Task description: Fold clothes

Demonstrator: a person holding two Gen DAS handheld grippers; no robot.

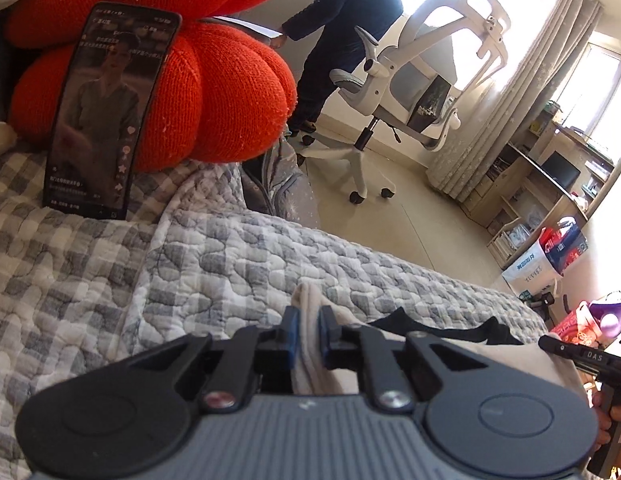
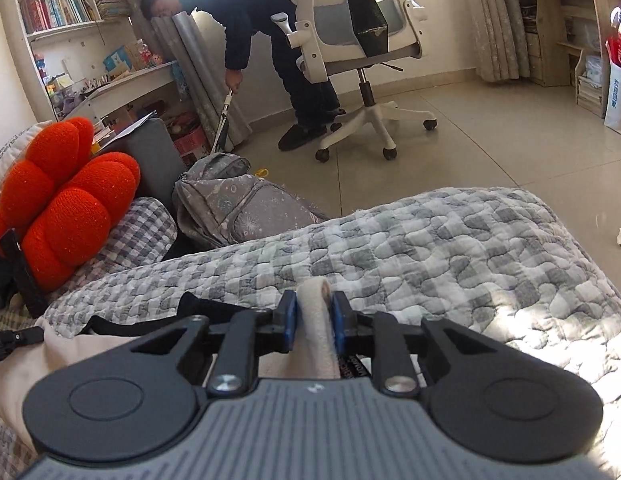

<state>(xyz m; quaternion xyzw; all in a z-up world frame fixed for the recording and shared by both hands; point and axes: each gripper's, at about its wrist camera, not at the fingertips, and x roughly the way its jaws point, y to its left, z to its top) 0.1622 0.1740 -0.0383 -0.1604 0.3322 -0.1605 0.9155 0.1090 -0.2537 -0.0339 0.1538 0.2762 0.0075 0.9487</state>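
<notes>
Both grippers pinch the cream garment: my left gripper [image 1: 308,330] and right gripper [image 2: 313,318] each clamp a folded edge [image 2: 315,322]. Quilted bedspread [image 2: 450,240] lies ahead, its edge beyond.

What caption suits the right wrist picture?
Right hand-held gripper pinching a fold of cream garment above a grey checked quilt.

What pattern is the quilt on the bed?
The quilt has a grey and white check, stitched in pebble shapes; the right wrist view shows it best.
</notes>
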